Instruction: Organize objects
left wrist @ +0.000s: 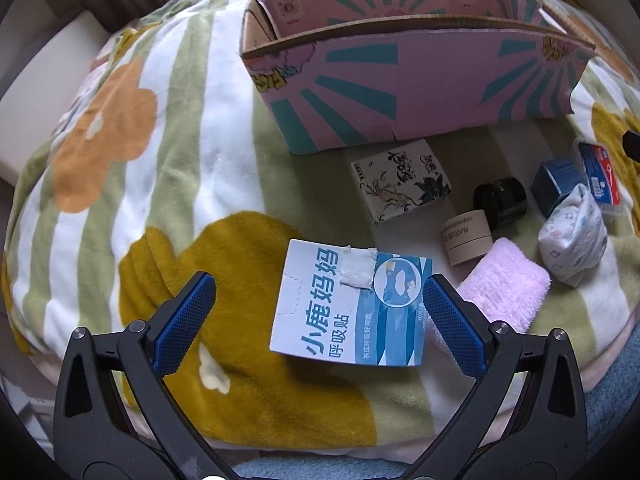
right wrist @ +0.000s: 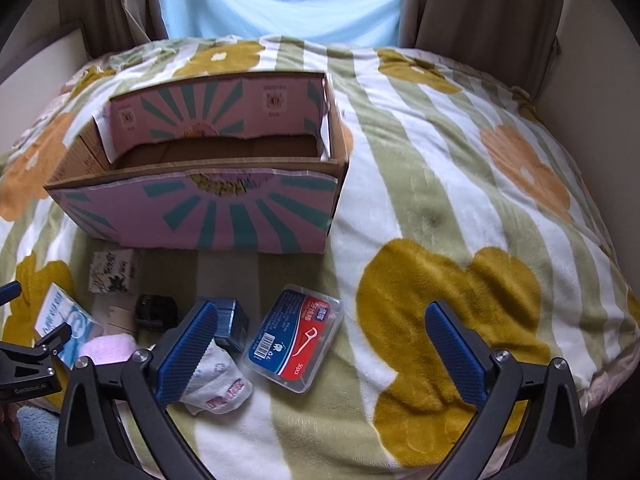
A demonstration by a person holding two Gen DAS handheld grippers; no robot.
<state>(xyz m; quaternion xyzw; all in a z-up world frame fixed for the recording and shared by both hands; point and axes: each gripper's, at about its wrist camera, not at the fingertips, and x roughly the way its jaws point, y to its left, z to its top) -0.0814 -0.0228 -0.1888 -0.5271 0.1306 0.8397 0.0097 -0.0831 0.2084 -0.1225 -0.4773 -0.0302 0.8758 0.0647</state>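
An open pink and teal cardboard box stands on the flowered blanket. In front of it lie loose items. My left gripper is open, its jaws on either side of a white and blue paper box. My right gripper is open above a clear floss-pick case with a red and blue label; the case sits between the jaws. A white printed pouch lies by the right gripper's left finger.
An ink-drawing box, a black jar, a beige jar, a pink towel, a dark blue box and the pouch lie on the blanket. Curtains and walls ring the bed.
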